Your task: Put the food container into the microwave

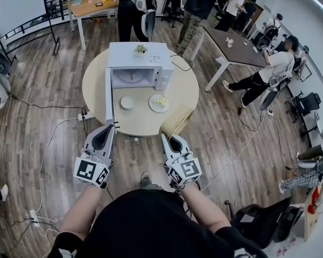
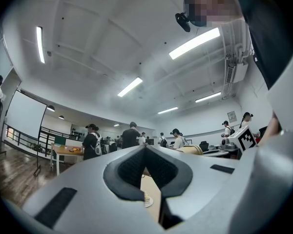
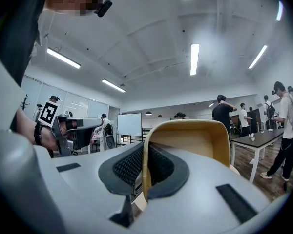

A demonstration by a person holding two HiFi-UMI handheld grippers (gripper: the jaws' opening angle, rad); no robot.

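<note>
**Right gripper on the chair rim, left gripper shut and empty, container on the table**

Right gripper (image 1: 164, 136) has its jaws closed down on the near edge of a tan chair back (image 1: 178, 120). In the right gripper view the rim runs straight down the narrow slot between the two dark pads, and the rest of the curved back rises above and to the right of the jaws. This chair back stands at the near edge of the round table (image 1: 97, 85).

Left gripper (image 1: 112, 126) is held low in front of the person, short of the table edge, and grips nothing. In the left gripper view its pad tips meet, and the slit below them shows only a strip of table top and part of a plate.

Ahead of the left gripper and a little to its right, the food container (image 1: 127, 102), small, round and white, sits on the table. The plate (image 1: 159, 102), with pale food on it, lies just to the right of the container, ahead of the right gripper and beyond the chair back.

Farther ahead of both grippers the white microwave (image 1: 140, 55) stands on the far half of the table, a small plant on its top. Its door (image 1: 108, 93) is swung open toward the left gripper, and the cavity shows behind the container. Beyond the table, several people stand on the wooden floor.
</note>
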